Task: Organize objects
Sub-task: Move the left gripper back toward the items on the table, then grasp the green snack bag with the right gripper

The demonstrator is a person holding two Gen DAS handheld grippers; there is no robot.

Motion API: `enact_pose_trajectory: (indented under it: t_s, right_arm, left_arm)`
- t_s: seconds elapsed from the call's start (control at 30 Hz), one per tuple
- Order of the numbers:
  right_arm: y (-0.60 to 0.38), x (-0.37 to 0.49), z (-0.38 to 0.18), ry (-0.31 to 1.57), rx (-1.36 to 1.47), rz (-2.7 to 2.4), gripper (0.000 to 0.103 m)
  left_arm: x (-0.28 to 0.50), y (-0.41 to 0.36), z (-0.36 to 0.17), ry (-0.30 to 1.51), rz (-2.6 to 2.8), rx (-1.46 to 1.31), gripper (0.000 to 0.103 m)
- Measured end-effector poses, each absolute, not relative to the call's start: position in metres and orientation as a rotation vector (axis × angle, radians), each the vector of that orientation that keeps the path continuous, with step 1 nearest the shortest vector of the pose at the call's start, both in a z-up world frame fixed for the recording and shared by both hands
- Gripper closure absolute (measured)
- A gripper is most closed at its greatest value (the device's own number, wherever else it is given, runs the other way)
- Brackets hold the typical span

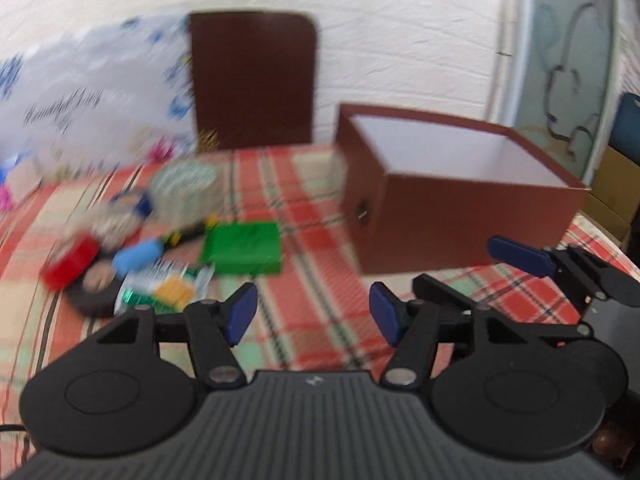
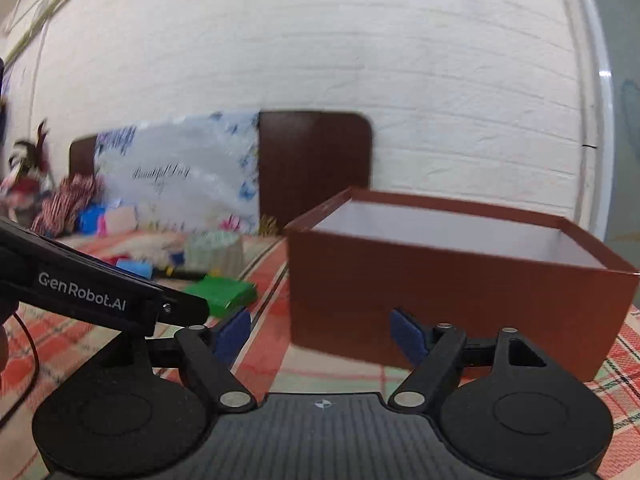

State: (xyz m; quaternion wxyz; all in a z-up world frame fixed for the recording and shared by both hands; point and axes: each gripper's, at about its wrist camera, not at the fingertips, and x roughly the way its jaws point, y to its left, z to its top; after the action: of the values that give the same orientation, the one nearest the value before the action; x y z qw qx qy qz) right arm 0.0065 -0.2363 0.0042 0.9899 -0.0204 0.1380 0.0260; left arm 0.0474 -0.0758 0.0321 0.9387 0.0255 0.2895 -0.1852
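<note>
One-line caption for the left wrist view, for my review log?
Open left gripper hovers over the plaid cloth, between a blurred pile of small items and an open brown box.

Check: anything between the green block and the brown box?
Nothing: only bare plaid tablecloth lies between the green block and the brown box, clearest in the left wrist view.

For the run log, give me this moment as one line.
left gripper: open, empty | right gripper: open, empty | brown box: open, looks empty | green block, tape rolls: on the plaid cloth, left of box
</note>
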Motion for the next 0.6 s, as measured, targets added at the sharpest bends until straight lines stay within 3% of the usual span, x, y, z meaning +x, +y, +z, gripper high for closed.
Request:
enact_pose_trajectory:
  t_s: [0.17,0.6]
  right_arm:
    - [-0.213,0.007,-0.007,0.417,-0.046,0.094,0.029]
    - [-0.186,0.008,-0.016,0.523,-0.118,0.114,0.029]
  left_arm:
    - [0.048,-0.059,0.017,0.639,-0.271,0.081,0.039]
    - [0.052,-0.006,-0.004,0.730,-0.030,0.068,0.038]
